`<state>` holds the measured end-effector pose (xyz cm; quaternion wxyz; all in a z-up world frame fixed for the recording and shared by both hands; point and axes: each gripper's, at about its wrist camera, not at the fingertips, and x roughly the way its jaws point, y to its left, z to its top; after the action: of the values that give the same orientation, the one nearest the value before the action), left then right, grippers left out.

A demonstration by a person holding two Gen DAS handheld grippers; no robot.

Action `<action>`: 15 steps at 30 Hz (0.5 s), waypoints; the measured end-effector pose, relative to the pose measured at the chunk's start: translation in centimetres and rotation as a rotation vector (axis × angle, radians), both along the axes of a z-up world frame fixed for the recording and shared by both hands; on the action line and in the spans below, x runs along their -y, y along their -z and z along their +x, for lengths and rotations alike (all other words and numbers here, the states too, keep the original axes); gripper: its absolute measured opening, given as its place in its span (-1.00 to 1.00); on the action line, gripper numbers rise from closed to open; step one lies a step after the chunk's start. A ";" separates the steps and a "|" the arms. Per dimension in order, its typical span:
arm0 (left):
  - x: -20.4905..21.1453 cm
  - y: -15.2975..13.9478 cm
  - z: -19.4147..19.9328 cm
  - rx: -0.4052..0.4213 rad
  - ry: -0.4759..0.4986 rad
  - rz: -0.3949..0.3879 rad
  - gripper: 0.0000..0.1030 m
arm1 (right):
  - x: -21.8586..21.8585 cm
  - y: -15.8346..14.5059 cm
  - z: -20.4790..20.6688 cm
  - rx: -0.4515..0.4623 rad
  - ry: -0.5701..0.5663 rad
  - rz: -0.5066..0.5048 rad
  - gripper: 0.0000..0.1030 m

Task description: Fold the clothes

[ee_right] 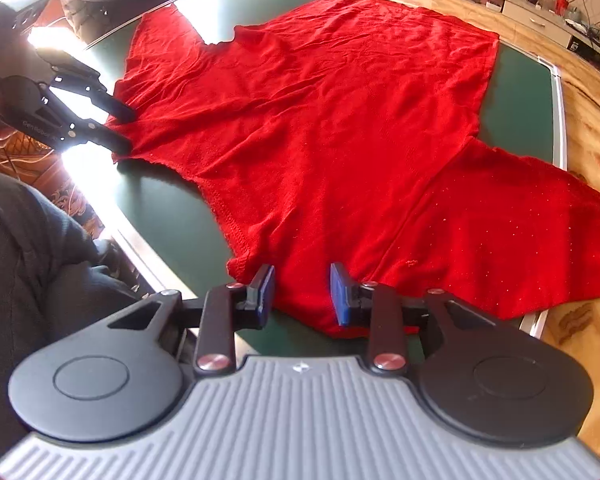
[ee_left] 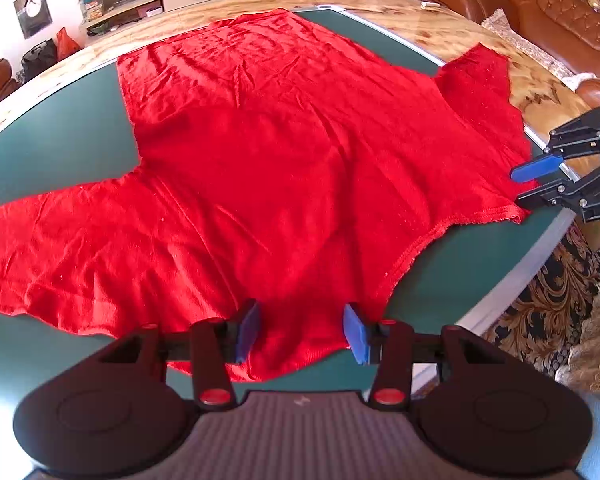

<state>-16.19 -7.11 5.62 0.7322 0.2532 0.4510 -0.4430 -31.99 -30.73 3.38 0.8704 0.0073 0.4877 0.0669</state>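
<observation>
Surface finishes: cloth, mat, plastic.
Red shirt (ee_left: pixel 284 152) ahead of left claw (ee_left: pixel 302 332): matt, creased knit cloth with stitched hems. Beneath it the table (ee_left: pixel 60 136) is smooth matt green. Claw pads (ee_left: pixel 356 334) are blue, arms glossy black plastic.

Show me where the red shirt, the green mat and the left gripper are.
red shirt (ee_left: pixel 284 152): left wrist view, middle of the body.
green mat (ee_left: pixel 60 140): left wrist view, bare part beside the shirt.
left gripper (ee_left: pixel 302 330): left wrist view, between its fingertips.

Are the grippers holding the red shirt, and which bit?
Nothing is held yet. Both the left gripper and the right gripper are open, each over a shoulder edge of the red shirt beside the neckline, which lies flat on the green table.
</observation>
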 end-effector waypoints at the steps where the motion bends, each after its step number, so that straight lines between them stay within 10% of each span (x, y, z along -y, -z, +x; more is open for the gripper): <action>1: -0.1 -0.1 0.0 -0.004 0.000 0.000 -0.01 | 0.0 0.0 -0.1 -0.005 0.000 0.005 -0.28; 8: -0.5 -0.5 0.2 -0.026 -0.005 -0.003 0.02 | 0.7 -1.0 1.4 -0.082 -0.040 0.016 -0.27; 15: -0.7 -1.2 3.4 -0.054 -0.160 -0.113 0.21 | 3.8 -5.8 11.4 0.078 0.030 0.067 -0.08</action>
<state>-12.77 -6.45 6.85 0.7661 0.1626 0.4634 -0.4146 -20.64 -34.48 9.21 0.8888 0.0411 0.4510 0.0701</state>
